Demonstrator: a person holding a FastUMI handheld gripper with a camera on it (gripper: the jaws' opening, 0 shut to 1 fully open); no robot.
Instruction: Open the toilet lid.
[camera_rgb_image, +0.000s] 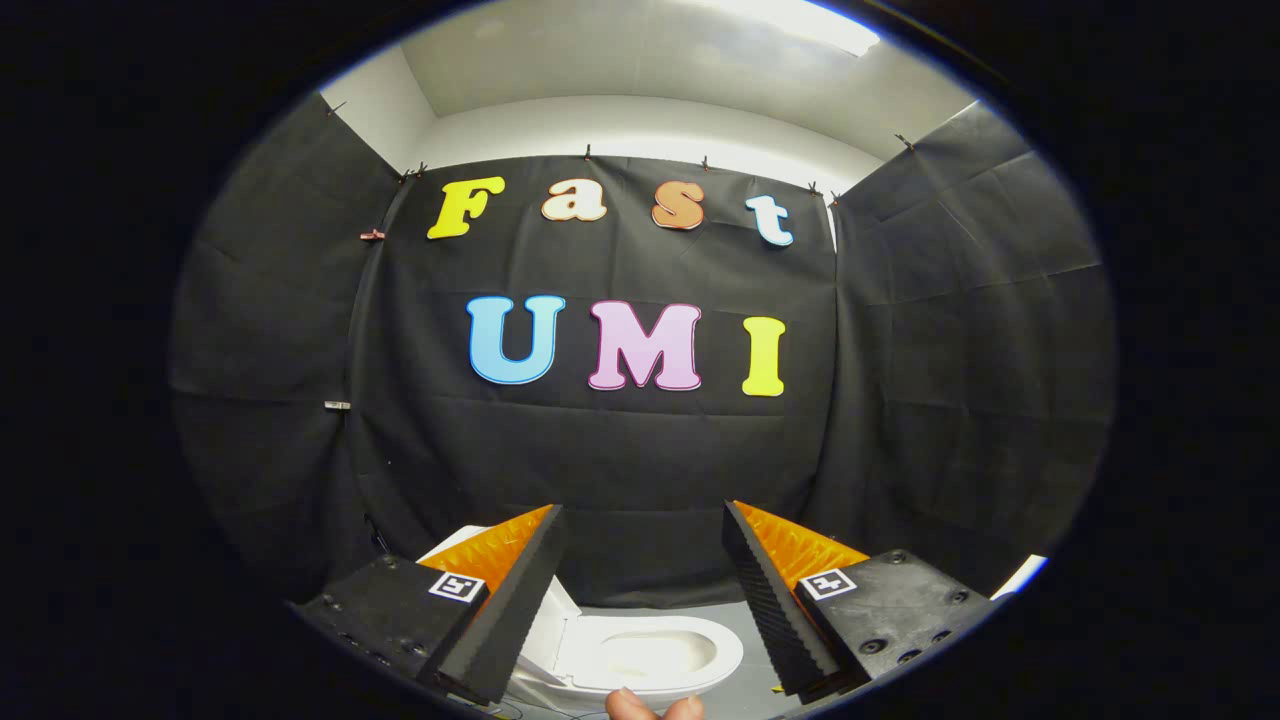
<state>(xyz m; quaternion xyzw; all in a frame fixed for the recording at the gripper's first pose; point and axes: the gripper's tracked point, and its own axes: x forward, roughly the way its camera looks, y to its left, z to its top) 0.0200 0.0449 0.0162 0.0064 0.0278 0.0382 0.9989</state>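
Below, the toilet (650, 655) is sitting on the floor between the wide-spread jaws of the gripper (643, 520), its lid (545, 625) already standing raised at its left, while fingertips (652, 706) are showing nearest the camera.

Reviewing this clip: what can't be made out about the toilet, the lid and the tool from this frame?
- Toilet lid, gripper view: the tool's finger covers most of it, so how far it is raised is unclear.
- Toilet: small between the open fingers; its base and tank are hidden.
- Fingertips of a person at the toilet's front rim: cut off, so the hand's action is unknown.
- Tool: open, holding nothing.
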